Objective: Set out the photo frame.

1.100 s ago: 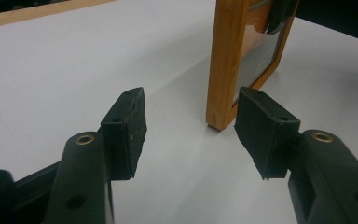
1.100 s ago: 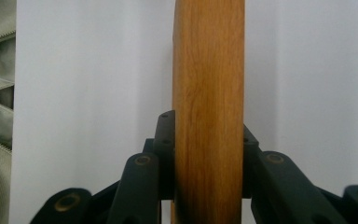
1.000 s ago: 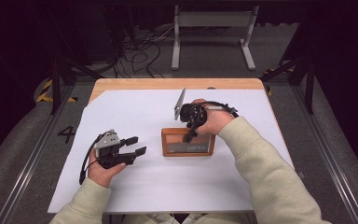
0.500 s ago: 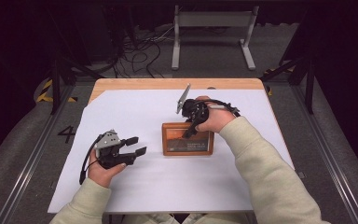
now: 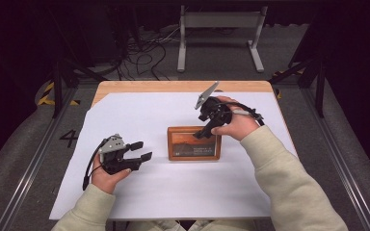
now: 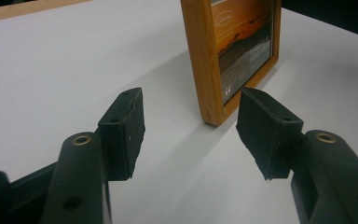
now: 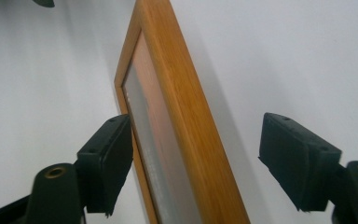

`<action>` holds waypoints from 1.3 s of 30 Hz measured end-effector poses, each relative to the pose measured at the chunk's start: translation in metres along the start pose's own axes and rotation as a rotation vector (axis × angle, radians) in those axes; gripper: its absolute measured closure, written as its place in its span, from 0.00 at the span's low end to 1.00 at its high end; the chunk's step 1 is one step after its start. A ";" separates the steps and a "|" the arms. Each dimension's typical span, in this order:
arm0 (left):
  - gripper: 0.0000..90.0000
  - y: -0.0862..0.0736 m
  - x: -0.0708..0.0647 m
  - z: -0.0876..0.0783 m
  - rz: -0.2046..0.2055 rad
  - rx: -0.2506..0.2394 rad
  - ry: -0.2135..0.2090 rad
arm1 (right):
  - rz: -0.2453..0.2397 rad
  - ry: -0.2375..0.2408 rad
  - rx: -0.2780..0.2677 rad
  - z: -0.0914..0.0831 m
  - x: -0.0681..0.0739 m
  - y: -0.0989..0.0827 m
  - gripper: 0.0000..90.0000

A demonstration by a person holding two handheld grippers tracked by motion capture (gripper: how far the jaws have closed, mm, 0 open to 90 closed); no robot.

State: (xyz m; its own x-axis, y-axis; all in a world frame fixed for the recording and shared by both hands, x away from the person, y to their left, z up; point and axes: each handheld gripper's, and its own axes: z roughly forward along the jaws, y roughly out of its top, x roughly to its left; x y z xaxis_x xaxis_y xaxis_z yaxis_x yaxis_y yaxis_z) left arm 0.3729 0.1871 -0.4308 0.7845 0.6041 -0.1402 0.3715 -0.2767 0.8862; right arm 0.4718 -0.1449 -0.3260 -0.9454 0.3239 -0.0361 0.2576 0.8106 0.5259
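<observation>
Nearest the person: left gripper (image 5: 142, 150) resting low on the white sheet (image 5: 139, 192), jaws parted and empty, aimed at the picture frame (image 5: 194, 143) from its left side. Held back, apparently in reserve to steady the frame if needed.

Mid-table: wooden picture frame standing upright on the sheet, sunset print facing the person, its near corner planted on the sheet in the left gripper view (image 6: 213, 70). Judged self-supporting, presumably on a rear stand not visible here.

Just beyond: right gripper (image 5: 203, 133) poised over the frame's top edge, jaws just opened, top rail (image 7: 186, 116) between the pads with a clear gap at the outer pad; contact at the inner pad uncertain. Read as a release after setting the frame upright.

Farthest: bare wooden table edge (image 5: 173, 86) past the sheet.
</observation>
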 end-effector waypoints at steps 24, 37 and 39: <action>0.35 -0.004 -0.006 -0.011 0.001 -0.002 0.023 | 0.256 -0.195 -0.310 -0.070 0.024 -0.102 0.06; 0.34 -0.008 0.001 -0.012 -0.002 -0.011 0.054 | 0.320 -0.241 -0.405 -0.060 0.037 -0.146 0.06; 0.34 -0.009 0.000 -0.012 -0.005 -0.009 0.053 | 0.320 -0.238 -0.406 -0.056 0.039 -0.151 0.06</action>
State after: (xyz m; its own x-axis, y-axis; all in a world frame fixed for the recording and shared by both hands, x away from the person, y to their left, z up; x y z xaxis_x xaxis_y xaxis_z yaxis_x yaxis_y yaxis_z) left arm 0.3636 0.1985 -0.4330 0.7550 0.6443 -0.1217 0.3708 -0.2666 0.8896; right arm 0.3846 -0.2816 -0.3595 -0.7501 0.6612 0.0129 0.3815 0.4166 0.8252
